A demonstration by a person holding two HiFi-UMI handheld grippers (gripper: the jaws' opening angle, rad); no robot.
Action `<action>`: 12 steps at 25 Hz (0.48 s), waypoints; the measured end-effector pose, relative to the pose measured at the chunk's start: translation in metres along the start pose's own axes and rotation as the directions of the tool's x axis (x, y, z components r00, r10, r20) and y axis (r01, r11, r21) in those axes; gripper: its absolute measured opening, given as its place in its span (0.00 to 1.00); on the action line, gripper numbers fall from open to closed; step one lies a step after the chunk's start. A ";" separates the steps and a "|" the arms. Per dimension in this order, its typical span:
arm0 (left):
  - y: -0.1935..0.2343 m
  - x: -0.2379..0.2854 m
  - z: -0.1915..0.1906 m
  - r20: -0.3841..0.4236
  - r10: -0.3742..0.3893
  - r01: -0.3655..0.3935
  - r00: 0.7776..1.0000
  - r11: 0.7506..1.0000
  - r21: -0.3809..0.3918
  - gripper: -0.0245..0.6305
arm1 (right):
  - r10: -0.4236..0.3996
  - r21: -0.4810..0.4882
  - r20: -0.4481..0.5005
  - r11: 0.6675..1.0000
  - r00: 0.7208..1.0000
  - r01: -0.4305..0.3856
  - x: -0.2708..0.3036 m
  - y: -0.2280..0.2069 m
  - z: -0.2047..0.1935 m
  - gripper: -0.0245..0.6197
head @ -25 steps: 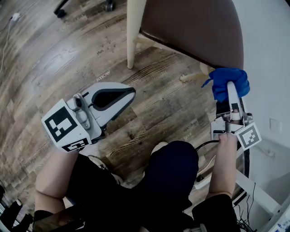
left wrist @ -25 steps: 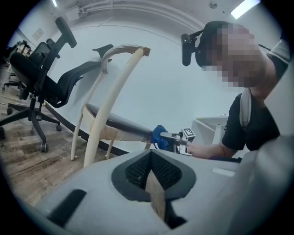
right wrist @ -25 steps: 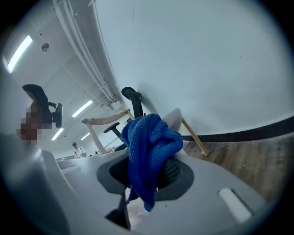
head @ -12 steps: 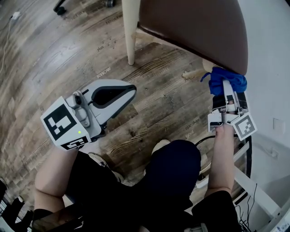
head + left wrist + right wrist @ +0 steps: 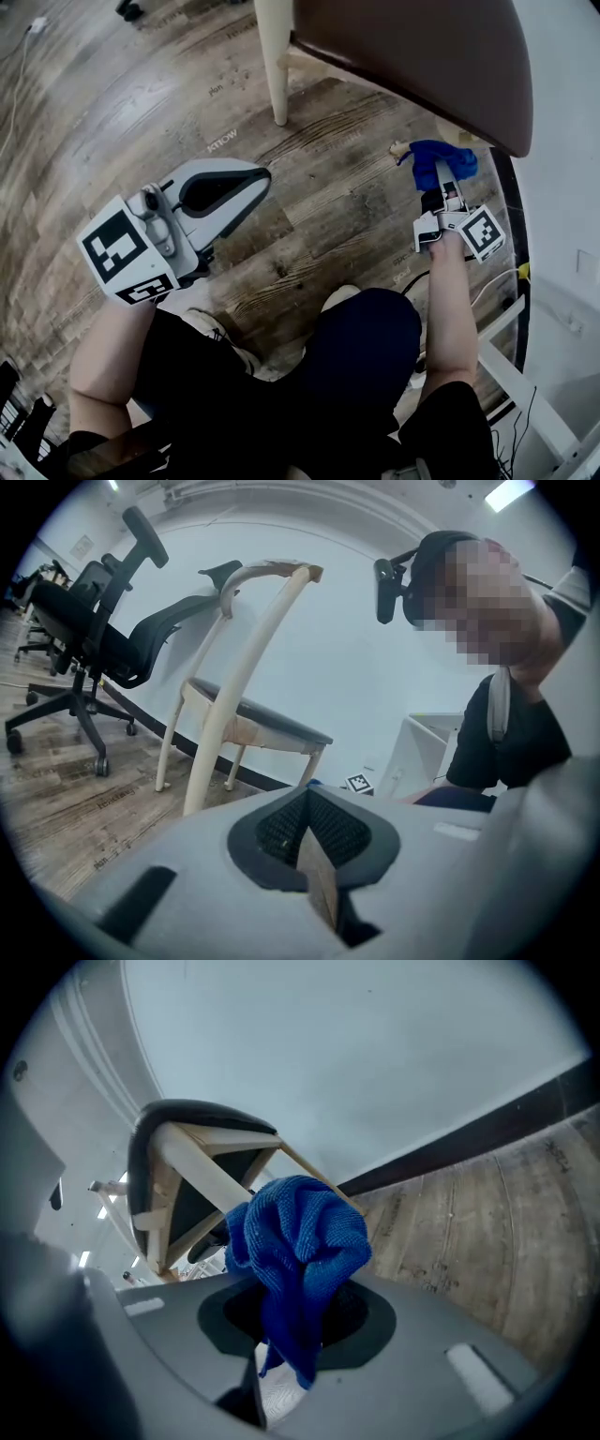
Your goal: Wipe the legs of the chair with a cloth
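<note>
Right gripper (image 5: 439, 171) clamps a crumpled blue microfibre cloth (image 5: 454, 156) beside the brown-seated cream-legged chair (image 5: 412, 47), wiping seemingly unfinished; left gripper (image 5: 259, 176) closed, empty

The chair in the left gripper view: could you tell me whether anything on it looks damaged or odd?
Yes: the chair's cream finish looks worn to brown along the top rail and on the seat frame. Otherwise nothing stands out.

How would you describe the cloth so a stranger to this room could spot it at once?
Find the brown-seated chair with pale legs. Close beside it, the right hand-held gripper is shut on a bunched cloth. It is the only bright blue thing there.
</note>
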State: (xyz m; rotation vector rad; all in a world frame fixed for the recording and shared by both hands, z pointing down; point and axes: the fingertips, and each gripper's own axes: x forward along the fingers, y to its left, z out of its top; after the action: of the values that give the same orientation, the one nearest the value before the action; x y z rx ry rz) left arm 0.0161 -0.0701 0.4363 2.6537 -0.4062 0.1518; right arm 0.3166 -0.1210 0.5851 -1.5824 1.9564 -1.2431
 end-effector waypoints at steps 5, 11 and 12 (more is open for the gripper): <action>0.000 -0.001 0.001 0.005 0.004 -0.004 1.000 1.000 -0.013 0.04 | -0.085 0.076 -0.057 0.993 0.995 0.089 0.016 -0.064 -0.034 0.20; 0.001 -0.004 -0.003 -0.008 0.014 -0.014 1.000 1.000 -0.020 0.04 | -0.224 0.079 -0.150 0.968 0.963 0.238 0.035 -0.131 -0.078 0.20; 0.001 -0.005 -0.004 -0.011 0.016 -0.016 1.000 1.000 -0.019 0.04 | -0.252 0.071 -0.169 0.961 0.953 0.267 0.037 -0.141 -0.084 0.20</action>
State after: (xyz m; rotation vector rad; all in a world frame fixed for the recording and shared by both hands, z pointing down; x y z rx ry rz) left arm 0.0112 -0.0676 0.4392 2.6301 -0.4239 0.1658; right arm 0.3315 -0.1201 0.7522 -1.7861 1.7909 -1.5835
